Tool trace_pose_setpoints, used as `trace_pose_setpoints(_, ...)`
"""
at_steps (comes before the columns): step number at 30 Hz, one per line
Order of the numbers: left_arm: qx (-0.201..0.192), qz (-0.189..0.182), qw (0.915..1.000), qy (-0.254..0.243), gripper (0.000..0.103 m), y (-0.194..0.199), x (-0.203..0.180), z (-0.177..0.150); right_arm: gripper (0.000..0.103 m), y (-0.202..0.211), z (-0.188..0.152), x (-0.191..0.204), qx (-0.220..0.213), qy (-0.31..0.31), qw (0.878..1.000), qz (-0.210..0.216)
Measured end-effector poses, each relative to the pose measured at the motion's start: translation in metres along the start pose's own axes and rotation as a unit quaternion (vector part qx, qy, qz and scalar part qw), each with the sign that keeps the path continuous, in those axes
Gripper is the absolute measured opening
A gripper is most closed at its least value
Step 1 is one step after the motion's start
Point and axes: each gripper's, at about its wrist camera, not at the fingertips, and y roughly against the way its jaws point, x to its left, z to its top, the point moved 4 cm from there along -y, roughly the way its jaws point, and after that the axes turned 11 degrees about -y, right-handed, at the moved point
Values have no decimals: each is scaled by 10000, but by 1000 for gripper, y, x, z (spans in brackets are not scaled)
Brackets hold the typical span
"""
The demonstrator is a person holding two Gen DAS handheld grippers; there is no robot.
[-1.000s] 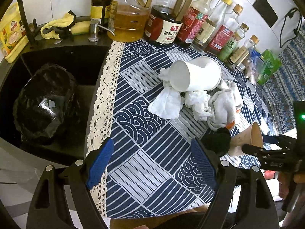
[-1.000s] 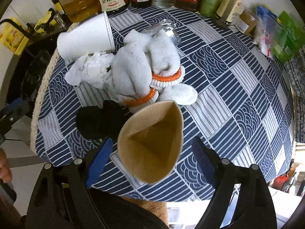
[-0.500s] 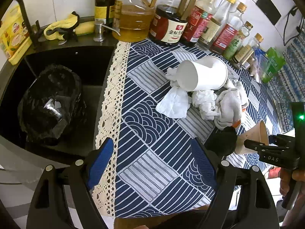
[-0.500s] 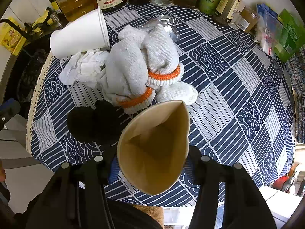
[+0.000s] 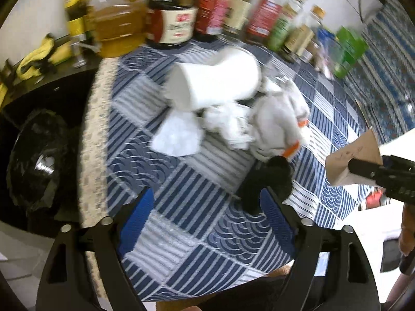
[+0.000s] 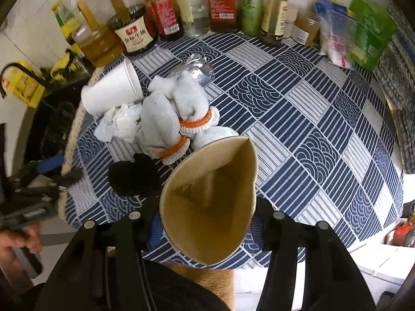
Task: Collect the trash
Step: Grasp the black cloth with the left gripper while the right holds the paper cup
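Right gripper [image 6: 207,223] is closed on a brown paper cup [image 6: 210,202], its two black fingers pressing the cup's sides so that the rim is squashed into a teardrop shape; the cup's open mouth faces the camera and the cup is lifted clear of the tablecloth [image 6: 311,134]. Seen from the left wrist, the same brown cup [image 5: 355,155] sits at the far right, clamped in the black tip of that gripper. Left gripper [image 5: 205,223] hovers over the near part of the cloth with its blue-padded jaws opening wide and nothing between them; a black crumpled lump [image 5: 267,184] lies just behind its right pad. The remaining trash sits in a heap near the cloth's left side: that black lump [image 6: 135,176], touching a pair of white knit gloves with orange cuffs [image 6: 176,114], which lie against crumpled white tissue [image 6: 119,124]. A white paper cup [image 6: 111,90] lies on its side above the tissue, and a piece of crinkled clear plastic [image 6: 197,70] rests just beyond the gloves. The cloth is navy and white, patterned in stripes and wave arcs. Along its far edge stands a row of sauce and oil bottles [image 6: 166,13], with green and blue packets [image 6: 363,31] at the right. Beyond the cloth's left edge, a black bag [image 5: 33,165] sits in a dark sink [image 5: 15,103].
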Motion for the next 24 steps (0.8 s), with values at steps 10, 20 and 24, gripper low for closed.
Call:
trace_pose_setpoints(10, 348, -133, 9975, -604, 89, -38, -65, 17, 54, 23, -16, -38, -61, -375, 9984, 424)
trace_pose_setpoints(20, 477, 182, 9975, -491, 87, -60, -81, 25, 54, 24, -15, -66, -76, -246, 9981, 553)
trace_pose_setpoints(24, 605, 371, 9971, -283, 70, -72, -80, 23, 54, 25, -9, -77, -93, -69, 9984, 558)
